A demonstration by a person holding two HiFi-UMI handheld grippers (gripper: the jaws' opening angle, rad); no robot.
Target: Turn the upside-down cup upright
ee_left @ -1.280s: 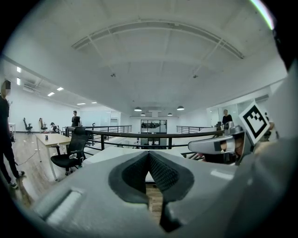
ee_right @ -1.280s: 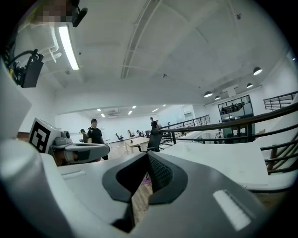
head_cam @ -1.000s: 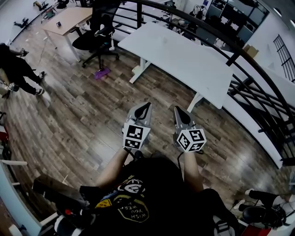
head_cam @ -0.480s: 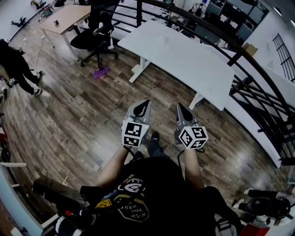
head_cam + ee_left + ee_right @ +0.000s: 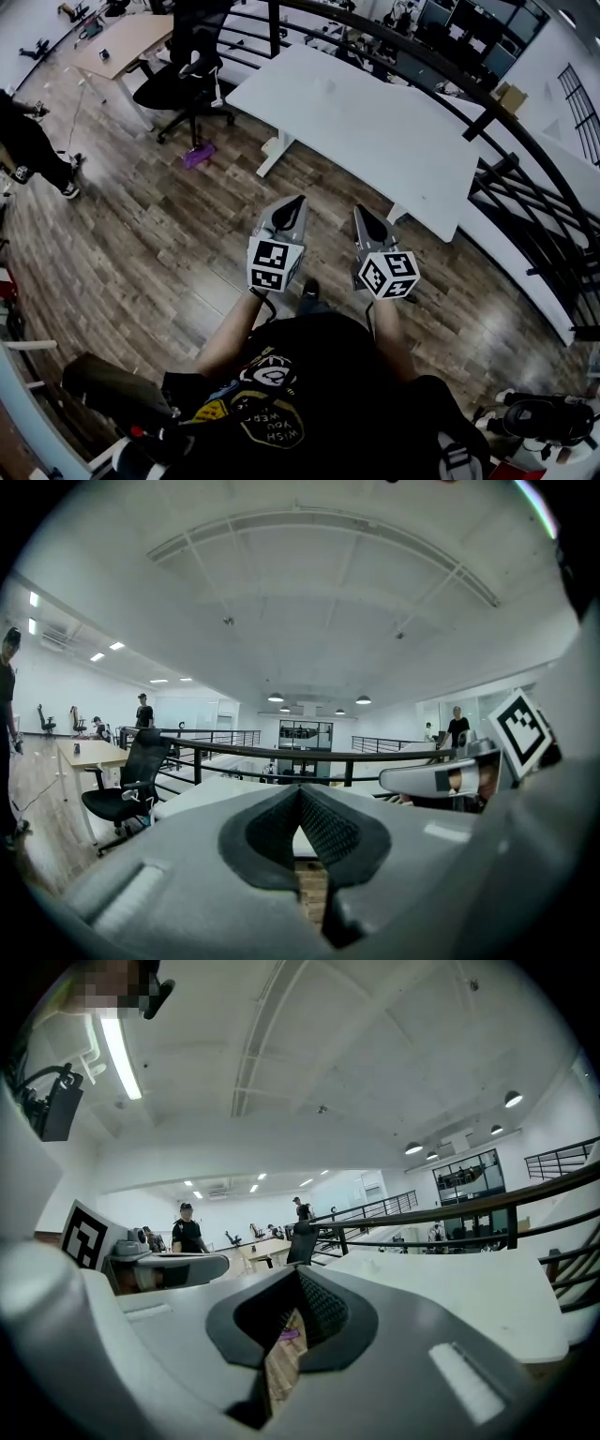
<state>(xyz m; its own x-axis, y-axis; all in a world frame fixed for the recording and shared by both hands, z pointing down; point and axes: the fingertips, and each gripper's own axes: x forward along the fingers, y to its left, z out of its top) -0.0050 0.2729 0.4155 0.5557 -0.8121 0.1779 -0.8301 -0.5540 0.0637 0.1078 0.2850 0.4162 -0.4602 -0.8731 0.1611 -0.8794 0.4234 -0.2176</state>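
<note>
Holds the left gripper (image 5: 301,200) and the right gripper (image 5: 356,209) side by side near the middle of the head view, a little apart. Points both toward 12 o'clock, each with its marker cube at the 6 o'clock end. Has the left gripper's jaws pressed together, with nothing between them and only a slit of wood floor (image 5: 150,253) showing below the pads in the left gripper view. Has the right gripper's jaws closed the same way, empty, with a strip of floor and a speck of purple visible through the gap beneath them. Faces a white table (image 5: 375,122) at 12 o'clock from the grippers, well apart from them, with a dark railing (image 5: 511,131) running behind it from 12 toward 3 o'clock. Takes in a black office chair (image 5: 183,80) at 10 o'clock and a wooden desk (image 5: 127,42) beyond it at about 11. Shows a small purple object (image 5: 198,155) on the floor near the chair's base and another person (image 5: 28,141) at the 9 o'clock edge. Cannot pick out the cup in any view; the table top looks almost bare, apart from a faint mark too small to identify.
</note>
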